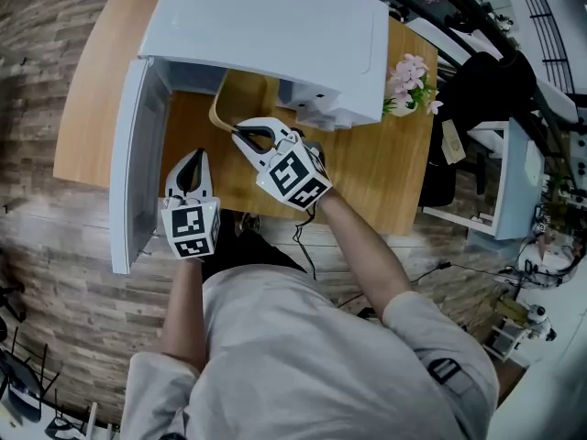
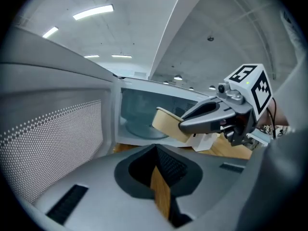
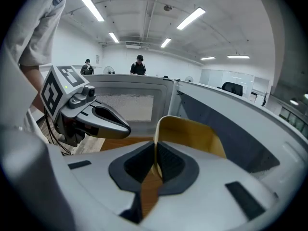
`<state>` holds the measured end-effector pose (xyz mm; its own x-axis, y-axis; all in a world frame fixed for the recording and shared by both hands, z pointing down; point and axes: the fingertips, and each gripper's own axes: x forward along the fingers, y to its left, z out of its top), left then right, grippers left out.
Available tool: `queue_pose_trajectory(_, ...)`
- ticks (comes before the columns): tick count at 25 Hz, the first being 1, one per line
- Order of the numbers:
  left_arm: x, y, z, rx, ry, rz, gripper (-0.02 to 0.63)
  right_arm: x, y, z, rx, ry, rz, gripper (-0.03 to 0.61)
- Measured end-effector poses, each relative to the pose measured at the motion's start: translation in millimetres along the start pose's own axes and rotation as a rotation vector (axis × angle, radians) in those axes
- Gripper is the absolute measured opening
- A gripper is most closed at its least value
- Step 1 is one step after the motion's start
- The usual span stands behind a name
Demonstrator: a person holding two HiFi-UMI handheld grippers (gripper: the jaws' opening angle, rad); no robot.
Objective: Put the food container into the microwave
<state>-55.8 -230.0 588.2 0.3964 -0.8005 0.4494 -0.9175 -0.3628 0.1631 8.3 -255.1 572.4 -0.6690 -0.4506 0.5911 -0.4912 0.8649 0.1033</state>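
The white microwave (image 1: pixel 275 26) stands on the wooden table (image 1: pixel 385 172) with its door (image 1: pixel 128 163) swung open to the left. My right gripper (image 1: pixel 240 134) is shut on the rim of the tan food container (image 1: pixel 240 94), which hangs at the mouth of the cavity. The right gripper view shows the jaws (image 3: pixel 155 148) pinching the container's thin wall (image 3: pixel 192 134). In the left gripper view the container (image 2: pixel 168 124) is in front of the glass turntable (image 2: pixel 137 129). My left gripper (image 1: pixel 194 159) is shut and holds nothing, low beside the door (image 2: pixel 48 129).
A pot of pink flowers (image 1: pixel 408 81) stands on the table right of the microwave. White furniture (image 1: pixel 509 181) and a dark chair (image 1: pixel 486 81) lie beyond the table's right edge. Two people (image 3: pixel 139 65) stand far off in the room.
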Motion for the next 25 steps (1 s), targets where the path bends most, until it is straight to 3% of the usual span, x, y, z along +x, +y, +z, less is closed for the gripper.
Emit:
queue_pose_trajectory(8, 8, 14, -23, -0.039, 0.049, 0.03, 0.011, 25, -16, 1, -0.046, 0.046, -0.007, 0.021)
queue_pose_trajectory(25, 35, 30, -20, -0.059, 0.047, 0.012, 0.011, 66, -55, -8, -0.107, 0.144, -0.072, 0.021)
